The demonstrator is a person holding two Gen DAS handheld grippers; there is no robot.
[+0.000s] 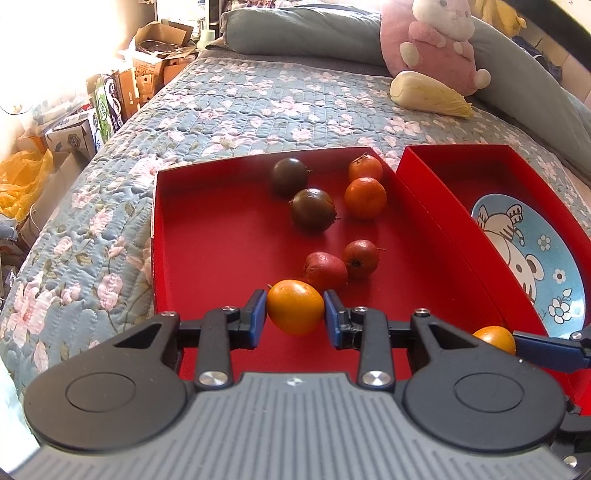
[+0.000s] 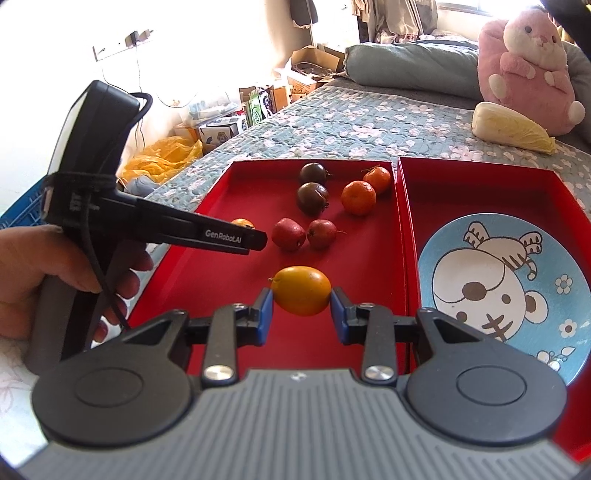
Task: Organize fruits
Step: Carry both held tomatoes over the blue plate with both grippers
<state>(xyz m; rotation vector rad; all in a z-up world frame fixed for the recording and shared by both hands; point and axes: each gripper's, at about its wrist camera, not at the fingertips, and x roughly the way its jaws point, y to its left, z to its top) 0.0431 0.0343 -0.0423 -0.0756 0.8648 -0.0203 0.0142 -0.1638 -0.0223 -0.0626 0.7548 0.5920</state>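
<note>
A red tray [image 1: 207, 236] on the bed holds two dark passion fruits [image 1: 313, 209], two tangerines [image 1: 365, 197] and two small red fruits [image 1: 325, 269]. My left gripper [image 1: 295, 314] is shut on a yellow-orange fruit [image 1: 295, 312] at the tray's near side. My right gripper [image 2: 302, 308] is shut on another yellow-orange fruit [image 2: 302, 291]; that fruit also shows in the left wrist view [image 1: 495, 338]. The left gripper's fruit [image 2: 242, 222] peeks out behind the left gripper's body in the right wrist view. A second red tray [image 2: 480, 192] on the right holds a blue bear plate [image 2: 554, 258].
The bed has a floral quilt [image 1: 240, 107]. A napa cabbage [image 1: 428, 94], a pink plush rabbit [image 1: 436, 40] and grey pillows [image 1: 303, 29] lie at the far end. Cardboard boxes [image 1: 147, 70] and a yellow bag [image 1: 22, 181] crowd the floor to the left.
</note>
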